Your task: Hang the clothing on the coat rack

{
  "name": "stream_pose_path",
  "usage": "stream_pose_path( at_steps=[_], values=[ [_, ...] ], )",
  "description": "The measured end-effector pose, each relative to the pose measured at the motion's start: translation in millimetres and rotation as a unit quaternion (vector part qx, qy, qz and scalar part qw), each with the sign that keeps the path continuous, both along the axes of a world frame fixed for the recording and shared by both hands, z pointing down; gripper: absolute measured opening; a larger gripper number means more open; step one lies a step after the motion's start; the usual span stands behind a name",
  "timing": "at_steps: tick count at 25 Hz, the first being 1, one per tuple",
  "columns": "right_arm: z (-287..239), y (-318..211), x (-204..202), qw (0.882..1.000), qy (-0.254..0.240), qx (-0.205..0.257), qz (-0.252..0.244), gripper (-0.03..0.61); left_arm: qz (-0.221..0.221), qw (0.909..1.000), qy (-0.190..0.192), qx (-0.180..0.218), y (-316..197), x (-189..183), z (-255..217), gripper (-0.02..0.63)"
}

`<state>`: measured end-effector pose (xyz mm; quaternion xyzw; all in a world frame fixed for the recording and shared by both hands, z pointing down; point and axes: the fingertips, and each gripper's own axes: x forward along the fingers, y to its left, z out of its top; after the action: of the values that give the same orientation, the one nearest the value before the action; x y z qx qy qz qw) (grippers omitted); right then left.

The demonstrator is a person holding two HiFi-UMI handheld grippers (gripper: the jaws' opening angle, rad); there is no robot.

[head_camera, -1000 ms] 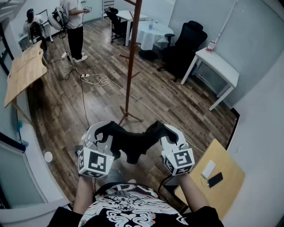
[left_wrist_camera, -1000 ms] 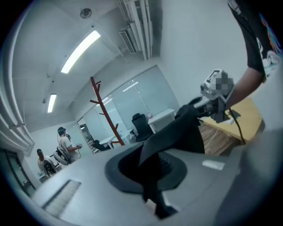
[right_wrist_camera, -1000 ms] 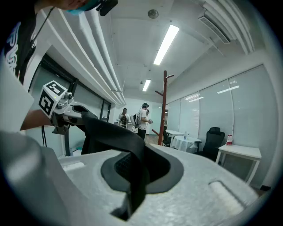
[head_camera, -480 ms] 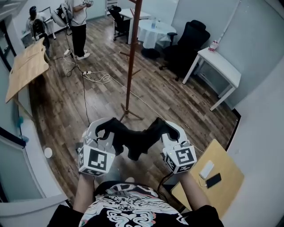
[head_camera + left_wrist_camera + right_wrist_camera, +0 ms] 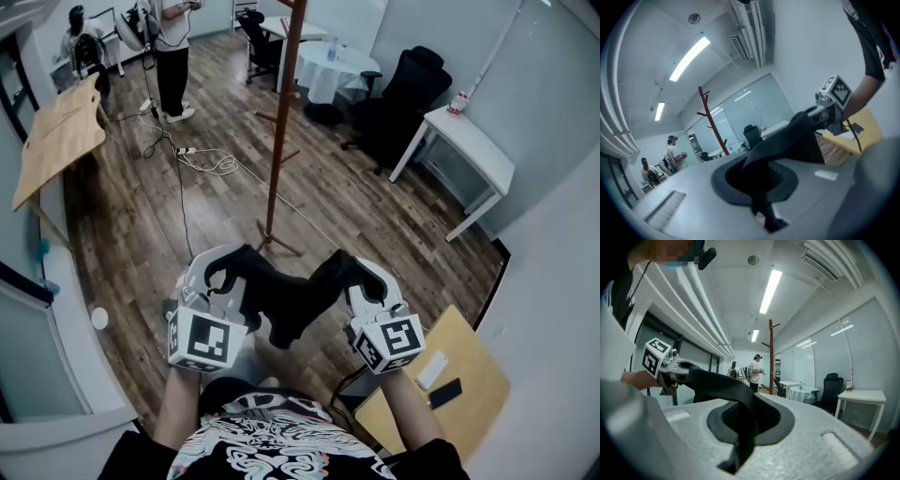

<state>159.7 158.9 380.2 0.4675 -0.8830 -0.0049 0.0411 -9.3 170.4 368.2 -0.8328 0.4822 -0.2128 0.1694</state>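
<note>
Left gripper [image 5: 217, 279] and right gripper [image 5: 364, 281] each pinch one end of a limp black fabric garment [image 5: 286, 302], slung between them at lower centre. This seems the carrying step; next comes reaching the tall red-brown wooden coat rack [image 5: 278, 131], upper centre, well apart.

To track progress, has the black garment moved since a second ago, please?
Yes, slightly: in the head view the black garment has edged toward the coat rack's base.

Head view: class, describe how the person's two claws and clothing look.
The left claw and right claw are rounded white shells, each bearing a white cube with black square markers. The person wears a black short-sleeved T-shirt with a white swirling print.
</note>
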Motion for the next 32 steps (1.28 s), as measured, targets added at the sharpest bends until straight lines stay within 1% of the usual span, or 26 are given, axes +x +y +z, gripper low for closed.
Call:
stream_pose_path(
  at_steps=[3, 5, 7, 8, 11, 12, 15, 26, 29, 32],
  values=[
    [-6.8, -15.3, 0.0, 1.000, -0.024, -0.003, -0.006, 0.011, 0.013, 0.9995, 0.027, -0.002, -17.0, 3.3, -2.4, -0.002],
    [-6.7, -29.0, -2.2, 1.000, -0.024, 0.000, -0.005, 0.011, 0.027, 0.9992, 0.031, 0.004, -30.8, 5.0, -6.9, -0.002],
    [-5.9, -45.9, -4.4, 1.000, -0.027, -0.002, -0.003, 0.011, 0.031, 0.9991, 0.028, 0.004, -47.9, 2.6, -3.2, -0.002],
    [-6.5, -55.6, -5.4, 1.000, -0.029, -0.003, -0.002, 0.011, 0.030, 0.9989, 0.036, 0.001, -58.4, 0.9, -1.4, -0.002],
    [-8.4, -87.8, -8.1, 1.000, -0.019, 0.002, 0.002, 0.011, 0.017, 0.9956, 0.089, -0.025, -92.2, -4.4, 0.6, -0.002],
    [-8.8, -99.6, -8.0, 1.000, -0.016, 0.003, 0.005, 0.011, 0.016, 0.9950, 0.094, -0.029, -103.9, -6.1, 0.3, -0.002],
    [-12.2, -132.7, -6.6, 1.000, -0.020, -0.001, 0.014, 0.011, 0.022, 0.9954, 0.089, -0.026, -137.3, -10.3, -4.2, -0.002],
    [-20.8, -235.3, -18.4, 0.999, -0.009, 0.012, 0.034, 0.011, 0.046, 0.9945, 0.094, -0.004, -240.5, -25.6, -22.6, -0.002],
    [-19.1, -256.9, -23.3, 0.999, -0.009, 0.010, 0.039, 0.011, 0.056, 0.9945, 0.089, 0.000, -260.1, -31.6, -26.4, -0.002],
    [-24.6, -273.6, -29.9, 0.999, -0.013, 0.015, 0.038, 0.011, 0.054, 0.9940, 0.095, 0.003, -277.4, -38.4, -32.4, -0.002]
  ],
)
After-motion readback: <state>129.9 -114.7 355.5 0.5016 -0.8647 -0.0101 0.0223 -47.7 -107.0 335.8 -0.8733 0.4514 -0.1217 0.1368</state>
